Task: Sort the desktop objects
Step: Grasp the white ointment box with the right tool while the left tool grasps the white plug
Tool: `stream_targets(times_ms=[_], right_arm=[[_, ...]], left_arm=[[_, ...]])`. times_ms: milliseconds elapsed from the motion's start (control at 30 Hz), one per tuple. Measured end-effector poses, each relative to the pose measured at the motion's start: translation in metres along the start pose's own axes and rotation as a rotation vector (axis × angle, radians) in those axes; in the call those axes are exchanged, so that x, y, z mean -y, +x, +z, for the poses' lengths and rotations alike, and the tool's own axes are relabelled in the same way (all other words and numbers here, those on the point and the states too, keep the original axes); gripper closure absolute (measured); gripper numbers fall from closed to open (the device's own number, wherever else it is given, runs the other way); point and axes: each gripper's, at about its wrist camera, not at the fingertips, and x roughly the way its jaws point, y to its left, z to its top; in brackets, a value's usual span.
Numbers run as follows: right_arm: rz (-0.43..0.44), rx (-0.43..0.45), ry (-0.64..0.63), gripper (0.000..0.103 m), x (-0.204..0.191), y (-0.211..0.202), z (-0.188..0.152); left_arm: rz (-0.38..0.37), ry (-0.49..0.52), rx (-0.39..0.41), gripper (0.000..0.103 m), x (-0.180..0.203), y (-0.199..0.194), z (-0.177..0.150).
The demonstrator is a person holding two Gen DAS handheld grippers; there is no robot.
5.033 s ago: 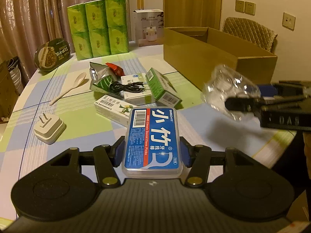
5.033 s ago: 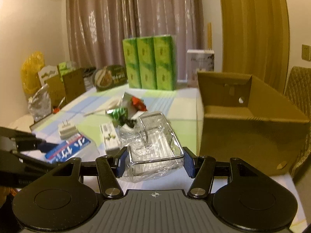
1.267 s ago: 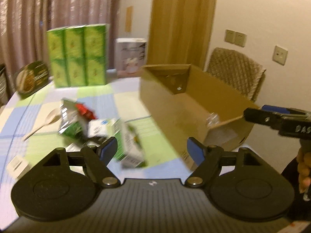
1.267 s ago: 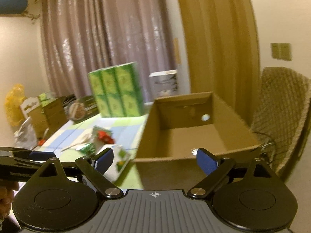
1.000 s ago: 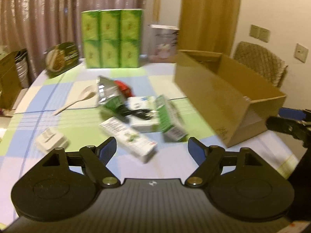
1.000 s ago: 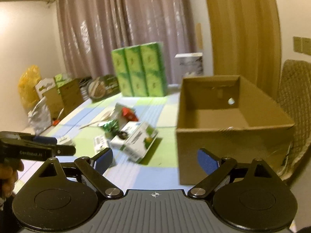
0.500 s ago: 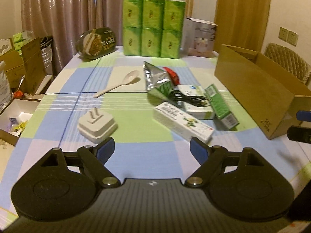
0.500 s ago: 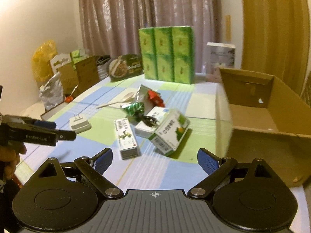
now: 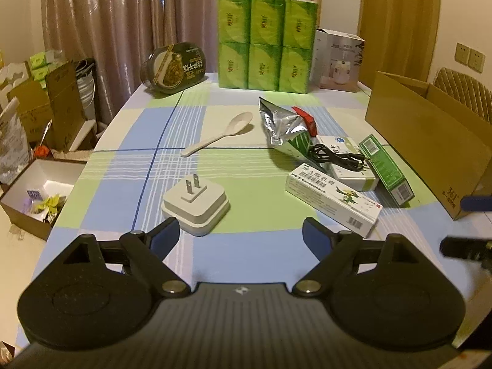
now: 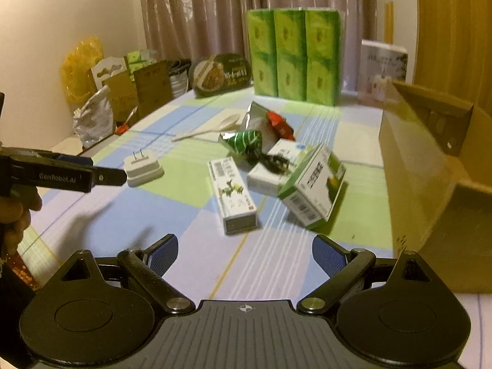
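Grippers — left [image 9: 240, 235], right [image 10: 245, 253] both released, empty | left-wrist only — floor box [image 9: 37, 196]

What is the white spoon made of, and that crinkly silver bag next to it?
The spoon looks like smooth plastic or glazed ceramic: pale, one piece, softly shiny. I can't tell which. The silver bag looks like metallised foil film: it is mirror-bright, with sharp creases that catch the light.
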Motion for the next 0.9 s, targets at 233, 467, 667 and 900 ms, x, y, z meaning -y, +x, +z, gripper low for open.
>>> stream_targets(times_ms=[233, 467, 667, 900], right_arm=[[0.003, -0.045, -0.013, 0.011, -0.003, 0.018, -0.001], [0.014, -0.063, -0.039, 0.011, -0.005, 0.035, 0.003], [0.016, -0.067, -0.086, 0.012, -0.01, 0.055, 0.014], [0.004, -0.073, -0.127, 0.018, -0.011, 0.081, 0.026]], left_arm=[[-0.002, 0.081, -0.029, 0.016, -0.002, 0.011, -0.002], [-0.011, 0.14, -0.062, 0.016, -0.012, 0.023, -0.001], [0.0, 0.195, -0.06, 0.016, -0.026, 0.033, 0.008], [-0.005, 0.212, -0.063, 0.016, -0.047, 0.051, 0.022]])
